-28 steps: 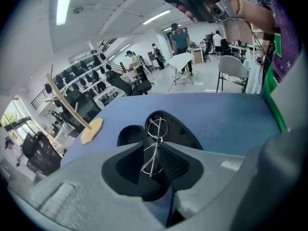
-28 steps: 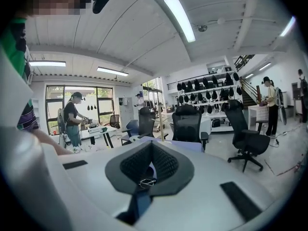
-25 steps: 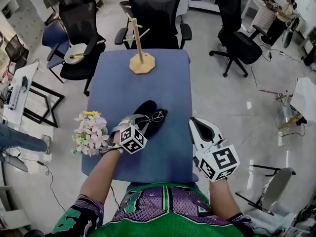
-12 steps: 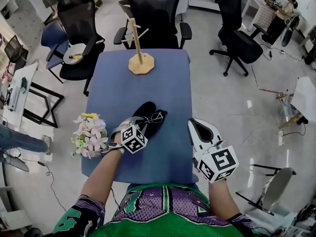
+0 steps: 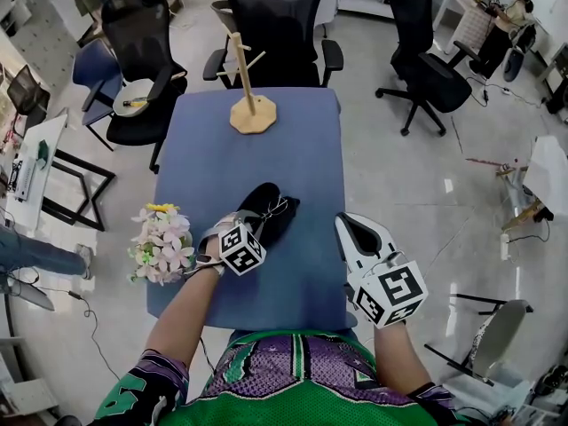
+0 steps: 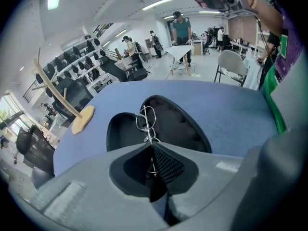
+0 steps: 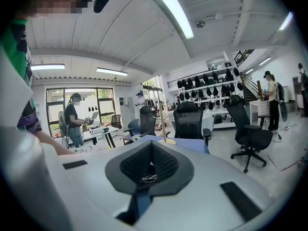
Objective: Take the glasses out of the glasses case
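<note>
A black glasses case (image 5: 266, 208) lies open on the blue table (image 5: 302, 149), also seen as two dark shells (image 6: 180, 124) in the left gripper view. Thin wire-framed glasses (image 6: 146, 119) stand on edge over the case. My left gripper (image 5: 256, 224) points steeply down at them. Its jaws are closing, and the pads (image 6: 166, 165) pinch the glasses' wire frame at the left gripper's tip (image 6: 150, 146). My right gripper (image 5: 346, 224) hovers over the table's right front edge, apart from the case. In its own view the right gripper (image 7: 151, 147) is shut with nothing held.
A wooden stand (image 5: 252, 112) with pegs sits at the table's far end. A bunch of artificial flowers (image 5: 162, 240) hangs at the left front edge, close to my left arm. Office chairs (image 5: 280, 16) ring the far side. People stand in the background.
The left gripper's jaws have closed onto the glasses over the open case, and it has shifted only slightly. The right gripper has stayed where it was.
</note>
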